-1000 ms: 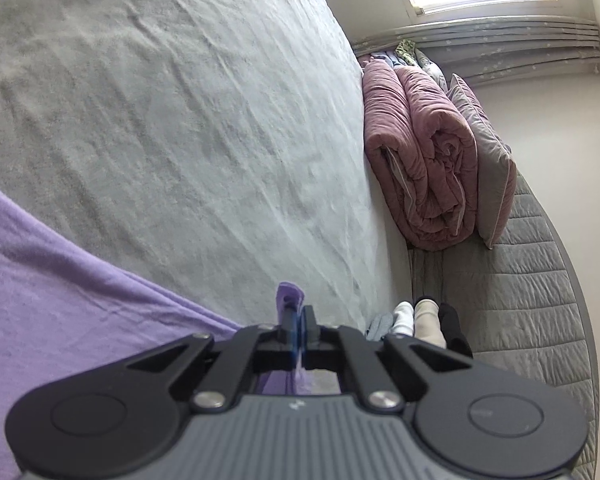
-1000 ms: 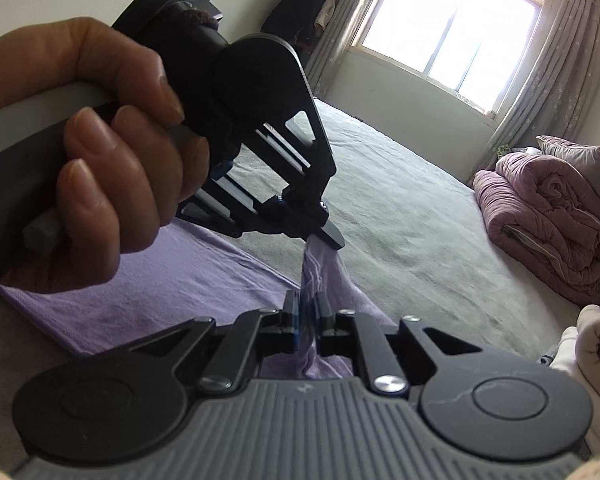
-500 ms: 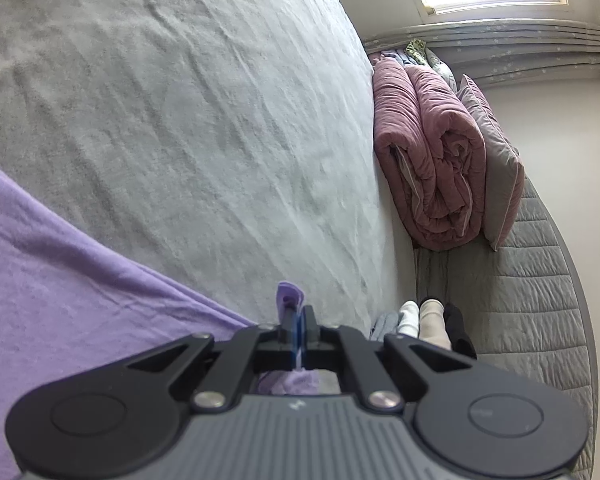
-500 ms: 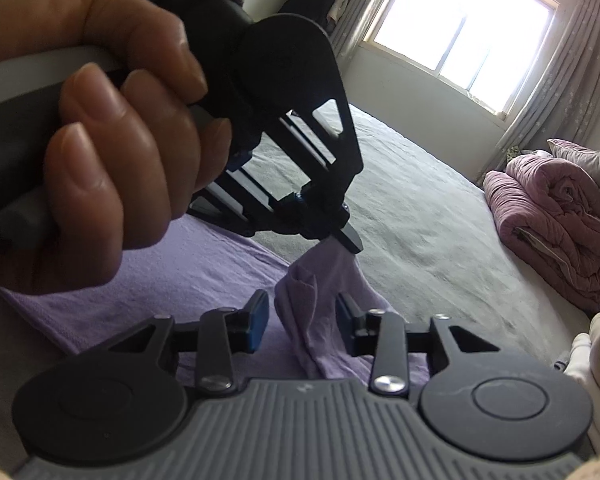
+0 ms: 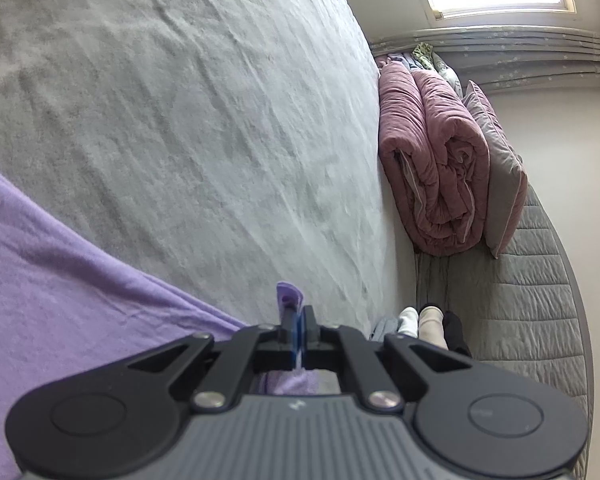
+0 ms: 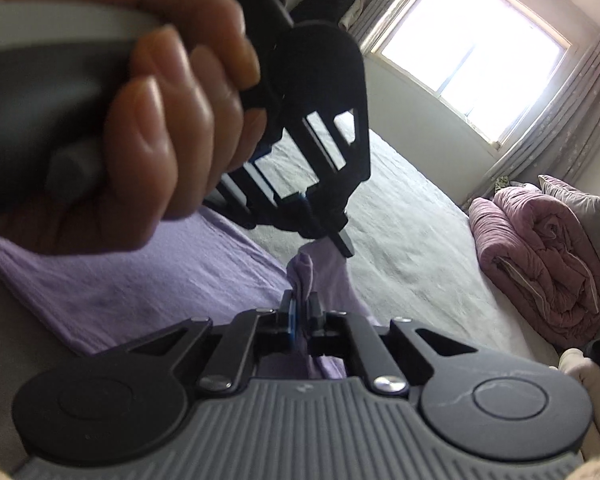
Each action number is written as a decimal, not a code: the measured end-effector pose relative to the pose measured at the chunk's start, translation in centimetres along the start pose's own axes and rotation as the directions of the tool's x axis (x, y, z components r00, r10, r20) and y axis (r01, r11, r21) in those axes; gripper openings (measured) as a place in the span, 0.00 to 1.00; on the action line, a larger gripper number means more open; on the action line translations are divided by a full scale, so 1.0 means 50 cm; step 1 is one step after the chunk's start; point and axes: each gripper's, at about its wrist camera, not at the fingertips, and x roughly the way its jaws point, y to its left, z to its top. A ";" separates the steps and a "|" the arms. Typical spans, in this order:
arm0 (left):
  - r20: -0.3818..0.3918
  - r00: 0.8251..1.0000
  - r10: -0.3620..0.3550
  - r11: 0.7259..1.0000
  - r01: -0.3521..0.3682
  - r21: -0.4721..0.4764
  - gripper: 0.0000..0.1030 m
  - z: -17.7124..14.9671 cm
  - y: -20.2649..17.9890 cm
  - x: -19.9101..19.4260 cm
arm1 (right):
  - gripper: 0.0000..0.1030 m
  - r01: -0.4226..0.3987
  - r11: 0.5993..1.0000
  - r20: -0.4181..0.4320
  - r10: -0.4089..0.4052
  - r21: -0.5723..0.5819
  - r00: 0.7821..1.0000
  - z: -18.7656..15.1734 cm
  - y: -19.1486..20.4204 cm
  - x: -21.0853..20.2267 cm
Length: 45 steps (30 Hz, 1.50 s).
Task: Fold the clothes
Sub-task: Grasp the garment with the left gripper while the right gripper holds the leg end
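A purple cloth [image 6: 132, 280] is being held at one raised edge by both grippers, while the rest of it is lying spread on the bed [image 5: 204, 128]; the left gripper [image 5: 296, 316] is pinched narrow on a small tuft of the cloth, which is poking up between its fingertips; the right gripper [image 6: 302, 306] is likewise closed down on a bunched fold of the same edge, just beside the left gripper, which is being gripped by a hand [image 6: 140, 120] above it.

The step in hand is being judged as a fold with an edge or corner of the cloth lifted; whether the edge is being picked up for a fold or being carried over near its end cannot be settled, since how many layers are lying under the spread part is not being shown.

For the next move, both holds are being required to stay firm and the lifted edge to be kept level, so that the cloth is being drawn without bunching; slack between the two grippers is likely to be the weak point.

Beyond the cloth, at the far edge of the bed, a pink quilt [image 5: 436, 168] is lying rolled.
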 end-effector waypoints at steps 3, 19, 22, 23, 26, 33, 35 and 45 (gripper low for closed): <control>0.012 1.000 -0.001 1.000 0.000 0.009 0.01 0.009 0.006 -0.016 | 0.03 -0.005 1.000 0.030 0.004 0.011 1.000 0.013 -0.007 -0.011; 0.105 0.994 0.037 0.991 -0.049 0.121 0.01 0.056 0.036 -0.206 | 0.03 -0.056 0.994 0.128 0.068 -0.096 0.990 0.117 0.087 -0.040; 0.131 0.990 0.057 0.987 -0.076 0.145 0.01 0.064 0.052 -0.259 | 0.03 -0.062 0.990 0.139 0.079 -0.128 0.987 0.145 0.120 -0.044; 0.136 0.989 0.061 0.986 -0.081 0.147 0.01 0.068 0.059 -0.275 | 0.03 -0.063 0.988 0.142 0.083 -0.138 0.986 0.153 0.131 -0.045; 0.154 0.985 0.073 0.985 -0.096 0.144 0.01 0.081 0.082 -0.317 | 0.03 -0.074 0.986 0.146 0.095 -0.147 0.985 0.172 0.151 -0.045; 0.188 0.980 0.067 0.984 -0.096 0.147 0.01 0.105 0.111 -0.388 | 0.03 -0.097 0.982 0.146 0.121 -0.165 0.982 0.214 0.200 -0.056; 0.197 0.977 0.075 0.981 -0.108 0.162 0.01 0.113 0.116 -0.405 | 0.03 -0.108 0.981 0.149 0.133 -0.163 0.980 0.224 0.216 -0.061; 0.241 0.961 0.133 0.957 -0.188 0.221 0.01 0.158 0.153 -0.479 | 0.03 -0.147 0.985 0.168 0.160 -0.087 0.973 0.267 0.268 -0.058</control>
